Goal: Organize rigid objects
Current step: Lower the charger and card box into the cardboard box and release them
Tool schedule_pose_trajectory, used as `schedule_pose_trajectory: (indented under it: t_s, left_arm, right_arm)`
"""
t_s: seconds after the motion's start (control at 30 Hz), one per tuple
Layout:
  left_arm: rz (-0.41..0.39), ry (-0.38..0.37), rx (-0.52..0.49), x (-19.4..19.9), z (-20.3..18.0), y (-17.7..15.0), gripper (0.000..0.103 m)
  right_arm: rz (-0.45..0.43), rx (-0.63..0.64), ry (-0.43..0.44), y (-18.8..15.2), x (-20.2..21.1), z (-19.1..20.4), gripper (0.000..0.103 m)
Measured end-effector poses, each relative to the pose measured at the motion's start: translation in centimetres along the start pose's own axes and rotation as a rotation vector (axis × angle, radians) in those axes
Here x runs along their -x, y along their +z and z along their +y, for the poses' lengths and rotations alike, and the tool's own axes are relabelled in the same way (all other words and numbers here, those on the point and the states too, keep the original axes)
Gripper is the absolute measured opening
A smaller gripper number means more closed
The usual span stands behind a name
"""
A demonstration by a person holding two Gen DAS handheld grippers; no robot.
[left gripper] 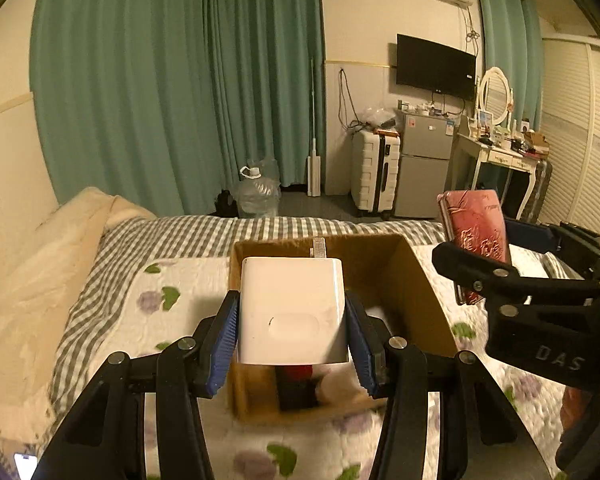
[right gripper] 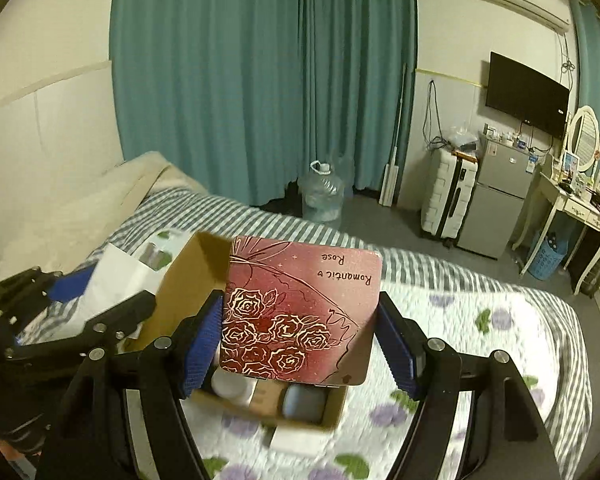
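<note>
My left gripper is clamped on the white charger, my right gripper on the rose-patterned red case; both hang over the open cardboard box on the bed. I'd lower one at a time, find a free spot among what's already inside, and release only once the piece rests.

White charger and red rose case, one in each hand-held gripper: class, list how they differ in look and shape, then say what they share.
The white charger is plain and unmarked; the red case carries rose line art and the words "Romantic Rose".
The charger is a thick block with a metal plug on its far end; the case is a thin flat slab.
Shared: each is clamped between blue pads, charger in the left hand-held gripper, case in the right hand-held gripper, above the cardboard box.
</note>
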State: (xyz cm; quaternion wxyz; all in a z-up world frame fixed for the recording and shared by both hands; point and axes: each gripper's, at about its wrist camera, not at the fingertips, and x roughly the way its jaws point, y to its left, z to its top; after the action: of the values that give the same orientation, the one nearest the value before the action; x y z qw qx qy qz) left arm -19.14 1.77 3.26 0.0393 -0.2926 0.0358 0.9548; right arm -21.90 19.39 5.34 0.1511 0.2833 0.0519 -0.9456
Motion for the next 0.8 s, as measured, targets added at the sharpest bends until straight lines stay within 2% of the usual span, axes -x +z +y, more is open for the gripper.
schedule_pose_trajectory:
  t_s: [0.17,0.43,0.67,0.7,0.8]
  left_arm:
    - [0.036,-0.004,-0.008,-4.6,-0.6,0.7,0.051]
    - [0.148,-0.029,-0.020,-10.9,-1.8,-0.8,0.051]
    - [0.207,-0.035,-0.017,-12.1,-2.2,-1.3,0.055]
    - [0.196,-0.018,-0.010,-11.9,-2.1,-1.3,0.061]
    - [0.150,-0.001,-0.004,-10.6,-1.5,-1.1,0.062]
  right_arm:
    - [0.004,-0.019,0.005,0.8,-3.1,-1.2,0.072]
    - [0.054,-0.071,0.019,-1.6,-7.9,-3.2,0.072]
    - [0.072,-0.082,0.022,-2.4,-8.9,-4.1,0.072]
    - [0.071,-0.084,0.021,-2.4,-8.7,-4.1,0.072]
    - [0.066,-0.088,0.016,-2.3,-8.2,-4.3,0.072]
